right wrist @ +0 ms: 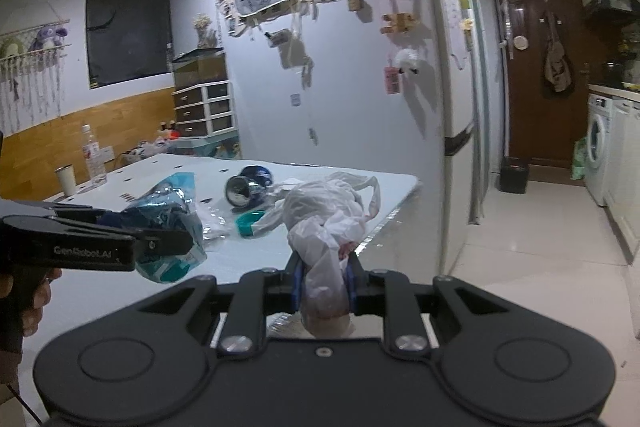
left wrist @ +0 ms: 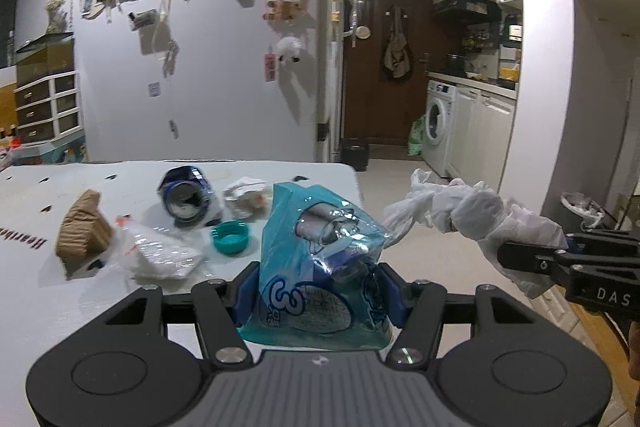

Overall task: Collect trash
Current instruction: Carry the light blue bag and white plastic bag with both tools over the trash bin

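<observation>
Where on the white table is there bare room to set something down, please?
The far-left stretch of the white table, between the clear plastic bottle and the crushed blue can, is bare. It is crowded near the right edge around the teal plastic lid, brown paper wad and clear wrapper.

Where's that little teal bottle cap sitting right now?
The teal cap lies on the white table, just in front of the crushed can and left of the blue bag in the left gripper.
</observation>
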Available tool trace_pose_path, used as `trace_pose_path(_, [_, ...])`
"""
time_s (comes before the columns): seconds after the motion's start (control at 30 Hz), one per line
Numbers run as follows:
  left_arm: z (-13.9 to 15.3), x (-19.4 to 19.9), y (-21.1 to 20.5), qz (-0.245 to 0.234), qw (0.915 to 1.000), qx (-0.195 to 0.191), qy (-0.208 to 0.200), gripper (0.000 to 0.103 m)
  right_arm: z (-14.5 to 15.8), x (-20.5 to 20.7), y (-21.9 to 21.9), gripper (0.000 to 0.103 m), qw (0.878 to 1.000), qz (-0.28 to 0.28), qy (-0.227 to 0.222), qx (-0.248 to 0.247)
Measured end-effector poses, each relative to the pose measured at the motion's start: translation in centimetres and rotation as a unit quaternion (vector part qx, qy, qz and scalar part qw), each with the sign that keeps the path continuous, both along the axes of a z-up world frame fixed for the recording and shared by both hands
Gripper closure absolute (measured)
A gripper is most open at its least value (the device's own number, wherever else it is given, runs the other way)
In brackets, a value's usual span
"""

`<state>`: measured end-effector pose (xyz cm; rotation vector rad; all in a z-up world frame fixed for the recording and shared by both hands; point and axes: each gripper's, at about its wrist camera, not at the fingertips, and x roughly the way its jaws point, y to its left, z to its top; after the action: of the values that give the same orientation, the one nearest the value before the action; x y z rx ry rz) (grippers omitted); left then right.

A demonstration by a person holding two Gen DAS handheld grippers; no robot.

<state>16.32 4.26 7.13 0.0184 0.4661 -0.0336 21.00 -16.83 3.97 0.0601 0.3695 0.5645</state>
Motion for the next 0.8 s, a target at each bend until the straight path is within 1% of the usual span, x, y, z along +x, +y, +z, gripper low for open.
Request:
trace_pose_path(0.47, [-1.4, 0.6, -7.4, -0.053, 0.9986, -0.002, 0.005, 0.042, -1.2, -1.2, -6.8, 0.081, 0.997, -0.073, 0.013, -0.009])
trace_pose_path(0.8, [-3.3, 1.2, -12.6, -0.091, 0.9957, -0.008, 0.018, 0.042, -2.6, -2.0, -10.9, 0.081, 0.993, -0.114, 0.031, -0.008])
